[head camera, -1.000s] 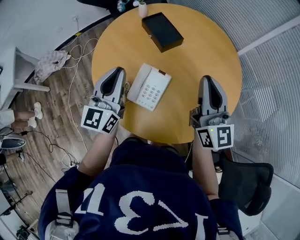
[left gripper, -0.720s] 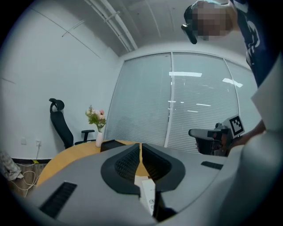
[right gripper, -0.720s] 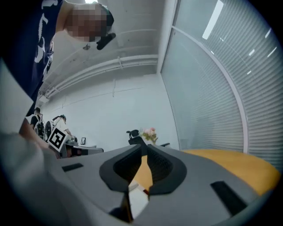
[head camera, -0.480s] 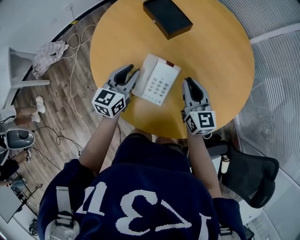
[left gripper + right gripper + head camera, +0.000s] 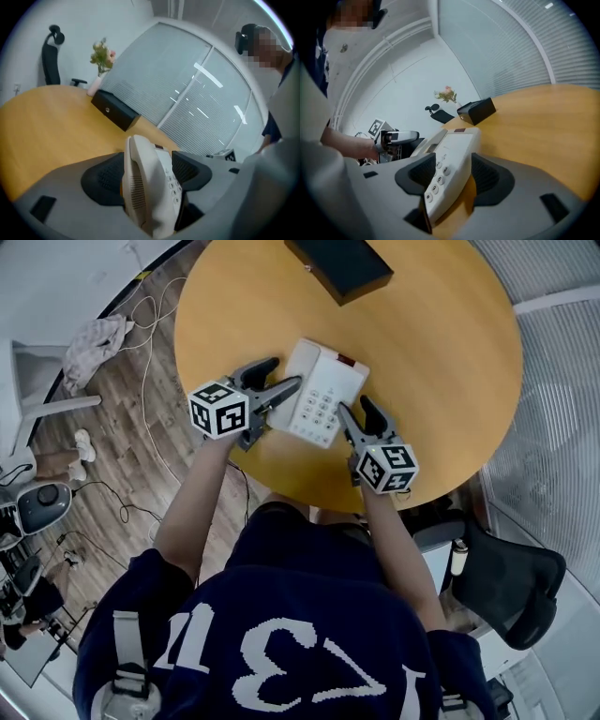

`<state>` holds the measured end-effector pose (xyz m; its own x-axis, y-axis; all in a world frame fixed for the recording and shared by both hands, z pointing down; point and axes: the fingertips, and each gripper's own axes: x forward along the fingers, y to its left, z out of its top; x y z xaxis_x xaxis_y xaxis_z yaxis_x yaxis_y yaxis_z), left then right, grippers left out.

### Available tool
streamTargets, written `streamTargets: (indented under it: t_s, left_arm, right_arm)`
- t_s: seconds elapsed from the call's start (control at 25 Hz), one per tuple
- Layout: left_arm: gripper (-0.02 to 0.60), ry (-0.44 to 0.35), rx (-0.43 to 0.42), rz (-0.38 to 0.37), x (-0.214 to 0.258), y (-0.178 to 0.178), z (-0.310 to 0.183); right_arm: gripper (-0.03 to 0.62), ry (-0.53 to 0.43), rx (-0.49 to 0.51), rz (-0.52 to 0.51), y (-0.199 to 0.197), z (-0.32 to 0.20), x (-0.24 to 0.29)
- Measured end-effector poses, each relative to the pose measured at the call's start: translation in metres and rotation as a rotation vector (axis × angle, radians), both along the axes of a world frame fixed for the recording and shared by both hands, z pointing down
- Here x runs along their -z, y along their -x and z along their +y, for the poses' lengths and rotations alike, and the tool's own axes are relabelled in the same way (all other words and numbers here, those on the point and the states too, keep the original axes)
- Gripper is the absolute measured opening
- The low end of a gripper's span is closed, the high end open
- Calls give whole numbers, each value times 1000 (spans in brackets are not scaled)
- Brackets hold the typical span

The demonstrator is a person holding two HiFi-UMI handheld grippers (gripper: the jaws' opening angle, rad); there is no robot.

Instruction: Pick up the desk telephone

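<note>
Head view, nearest first: the right gripper (image 5: 354, 407) is being held at the 5 o'clock corner of the desk telephone (image 5: 323, 390), and the left gripper (image 5: 284, 373) at its 9 o'clock side. The jaws of both have just been opening and are being held wide. The keypad corner is being straddled by the right pair and the handset edge by the left, with no pad seen pressing yet. The telephone is being left flat on the round wooden table (image 5: 441, 352), toward its 6 o'clock rim. Beyond it, at 12 o'clock, a black box (image 5: 339, 263) is being left alone. As judged here, the approach is being completed; clamping and lifting are not yet being done.
</note>
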<state>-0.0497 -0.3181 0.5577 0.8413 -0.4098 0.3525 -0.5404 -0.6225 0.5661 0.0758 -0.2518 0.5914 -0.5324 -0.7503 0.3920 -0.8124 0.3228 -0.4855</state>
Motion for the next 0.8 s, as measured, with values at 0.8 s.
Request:
streamTargets:
  t_s: [0.8]
  left_arm:
    - [328, 272, -335, -153, -47, -17, 27]
  right_arm:
    - [239, 195, 8, -117, 16, 7, -29]
